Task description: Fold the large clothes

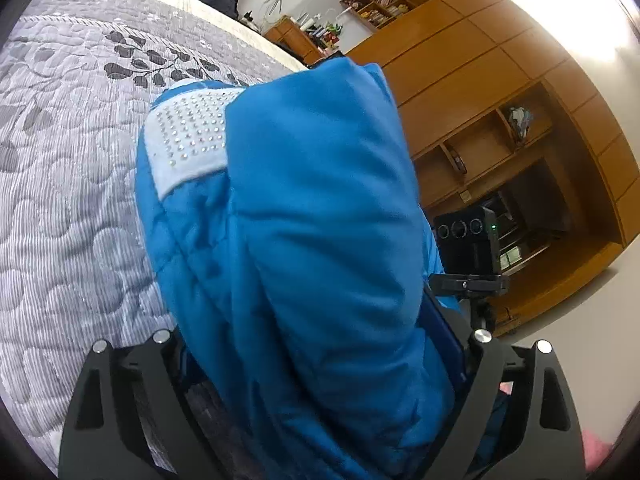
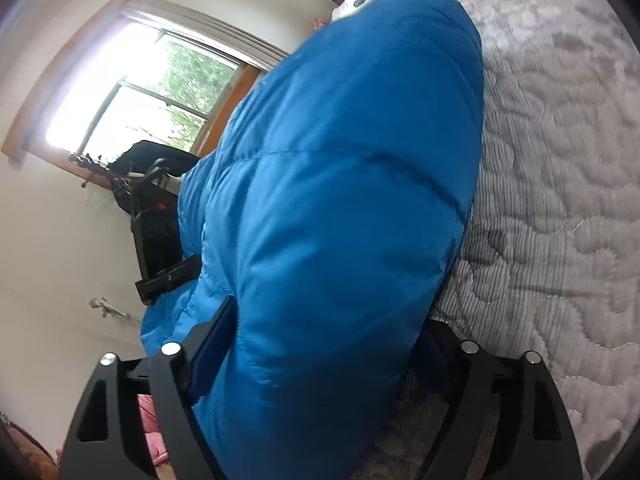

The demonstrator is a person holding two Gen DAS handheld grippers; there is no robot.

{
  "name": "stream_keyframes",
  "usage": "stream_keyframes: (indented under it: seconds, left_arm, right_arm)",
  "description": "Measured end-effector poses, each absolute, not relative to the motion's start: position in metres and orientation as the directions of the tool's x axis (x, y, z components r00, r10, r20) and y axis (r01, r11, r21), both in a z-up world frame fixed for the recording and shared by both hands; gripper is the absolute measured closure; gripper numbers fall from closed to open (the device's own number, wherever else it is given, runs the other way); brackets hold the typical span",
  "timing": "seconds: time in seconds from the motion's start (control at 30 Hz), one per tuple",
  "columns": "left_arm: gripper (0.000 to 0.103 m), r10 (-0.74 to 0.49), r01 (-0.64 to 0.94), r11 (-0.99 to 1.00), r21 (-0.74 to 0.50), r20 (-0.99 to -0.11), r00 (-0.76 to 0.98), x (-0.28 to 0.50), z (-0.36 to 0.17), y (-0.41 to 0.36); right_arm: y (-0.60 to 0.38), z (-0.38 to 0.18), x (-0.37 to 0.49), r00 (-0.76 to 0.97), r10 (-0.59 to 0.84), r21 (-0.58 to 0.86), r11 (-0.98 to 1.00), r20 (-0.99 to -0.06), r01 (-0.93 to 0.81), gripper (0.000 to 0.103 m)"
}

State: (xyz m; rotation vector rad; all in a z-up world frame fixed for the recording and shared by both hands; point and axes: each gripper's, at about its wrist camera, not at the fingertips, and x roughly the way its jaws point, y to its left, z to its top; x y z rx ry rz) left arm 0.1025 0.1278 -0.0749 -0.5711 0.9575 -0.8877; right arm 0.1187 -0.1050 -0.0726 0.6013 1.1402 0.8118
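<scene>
Currently both grippers carry one blue padded jacket [image 1: 312,240] raised above the grey quilted bedspread [image 1: 72,184], with a thick roll of its fabric bulging forward out of each tool. The left gripper [image 1: 320,344] has its jaws clamped on a bulky fold, the white rhinestone-studded panel [image 1: 188,140] lying on the upper left side of the bundle; the right gripper [image 2: 320,344] is likewise closed on a fat wad of quilted shell. Risk one: the shell looks slick and puffy, so, in my judgement, the padding could compress and creep out of either grip, dropping one end onto the bed and spoiling the fold. Risk two: uneven pull between the two hands could twist the garment, leaving the fold line crooked. Risk three: the bundle blocks most of each camera, so the hanging edges cannot be checked, and a hidden sleeve may trail or tuck under on landing.
</scene>
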Motion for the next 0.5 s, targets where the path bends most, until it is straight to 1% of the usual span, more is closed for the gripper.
stream_keyframes:
  seconds: [0.17,0.2,0.33,0.4,0.5]
  left_arm:
    - [0.014,-0.836,0.370,0.546,-0.751,-0.459,0.301,0.100,-0.070,0.128]
    - [0.014,-0.829,0.363,0.556,-0.748,-0.468,0.306,0.099,-0.069,0.128]
    - [0.013,-0.781,0.341,0.621,-0.706,-0.519,0.347,0.088,-0.050,0.122]
    - [0.013,-0.760,0.336,0.645,-0.686,-0.535,0.368,0.082,-0.041,0.124]
    - [0.013,-0.719,0.313,0.690,-0.653,-0.567,0.402,0.072,-0.029,0.127]
  right_arm:
    - [-0.101,-0.072,0.111,0.229,0.807,0.766,0.589,-0.544,-0.256,0.019]
    - [-0.099,-0.071,0.107,0.238,0.801,0.759,0.598,-0.550,-0.257,0.017]
    - [-0.099,-0.056,0.101,0.289,0.740,0.694,0.672,-0.608,-0.259,0.006]
    - [-0.099,-0.046,0.093,0.324,0.688,0.636,0.725,-0.649,-0.266,0.003]
    - [-0.102,-0.029,0.078,0.378,0.610,0.554,0.792,-0.696,-0.258,0.003]
